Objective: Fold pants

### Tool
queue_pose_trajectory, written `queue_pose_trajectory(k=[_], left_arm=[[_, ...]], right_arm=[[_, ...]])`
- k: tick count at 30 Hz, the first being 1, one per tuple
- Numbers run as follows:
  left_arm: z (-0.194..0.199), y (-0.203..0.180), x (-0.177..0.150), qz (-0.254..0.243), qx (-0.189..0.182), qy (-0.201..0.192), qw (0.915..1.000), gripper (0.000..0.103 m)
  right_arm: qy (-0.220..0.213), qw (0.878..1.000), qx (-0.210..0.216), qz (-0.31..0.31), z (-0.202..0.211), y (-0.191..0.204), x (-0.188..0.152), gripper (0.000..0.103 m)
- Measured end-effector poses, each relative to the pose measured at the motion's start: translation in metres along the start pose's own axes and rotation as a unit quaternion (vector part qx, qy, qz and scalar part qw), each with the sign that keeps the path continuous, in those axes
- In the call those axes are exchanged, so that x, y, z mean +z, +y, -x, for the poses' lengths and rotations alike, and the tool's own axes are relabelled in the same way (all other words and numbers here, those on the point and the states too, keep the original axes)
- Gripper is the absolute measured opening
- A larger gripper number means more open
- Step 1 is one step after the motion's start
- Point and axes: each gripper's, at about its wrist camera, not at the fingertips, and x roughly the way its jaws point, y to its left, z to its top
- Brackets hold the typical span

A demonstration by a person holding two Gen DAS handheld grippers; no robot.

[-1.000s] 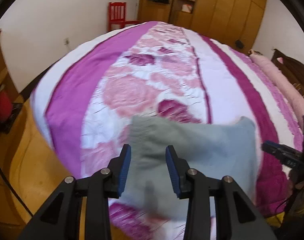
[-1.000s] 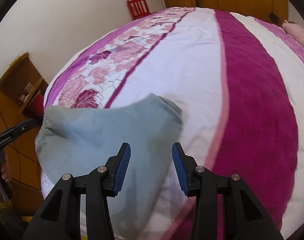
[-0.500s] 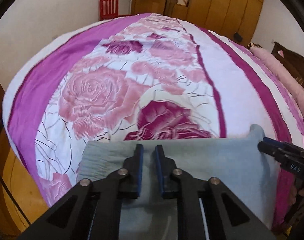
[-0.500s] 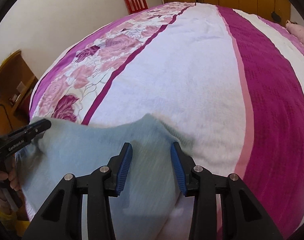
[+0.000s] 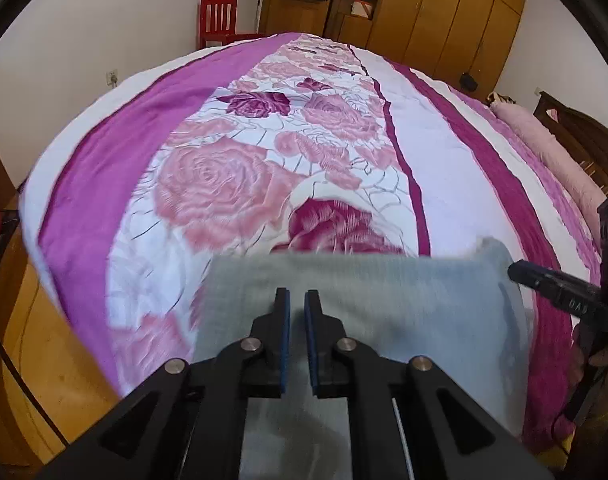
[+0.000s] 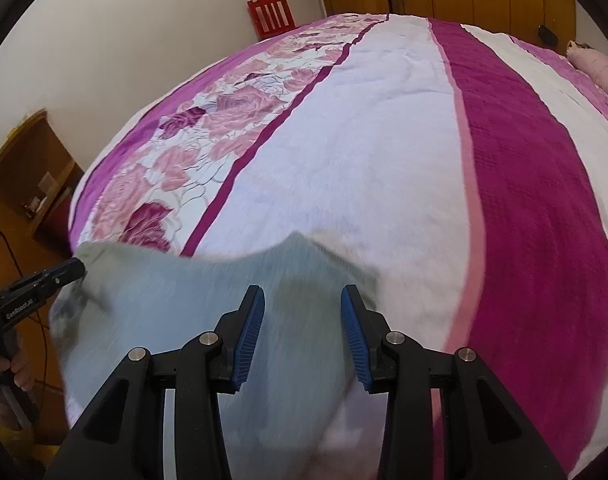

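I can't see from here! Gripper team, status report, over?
Left gripper nearly shut over grey pants; grip unconfirmed. Right gripper open above them. Pants on the rose bedspread, blurred. Nothing in the way.

Pants (image 5: pixel 383 292) blurred, lower part cut off

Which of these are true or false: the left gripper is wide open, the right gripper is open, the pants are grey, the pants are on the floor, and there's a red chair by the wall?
1. The left gripper is wide open. False: its jaws are nearly closed, with only a narrow gap, over the pants.
2. The right gripper is open. True.
3. The pants are grey. True, a pale grey-blue.
4. The pants lie on the floor. False: they rest on the bed with its pink and purple rose cover.
5. A red chair stands by the far wall. True.
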Motion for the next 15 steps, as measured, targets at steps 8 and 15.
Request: queue_pose_trajectory(k=[8,15], left_arm=[[0.026,0.012,-0.043,0.011,0.005,0.037,0.9993,0.007],[0.014,0.023,-0.063,0.033,0.004,0.057,0.9979,0.007]], right_arm=[[0.036,0.999,0.024,-0.024,0.025,-0.005,-0.043,0.042],[0.070,0.997,0.027,-0.035,0.017,-0.006,-0.070,0.045]])
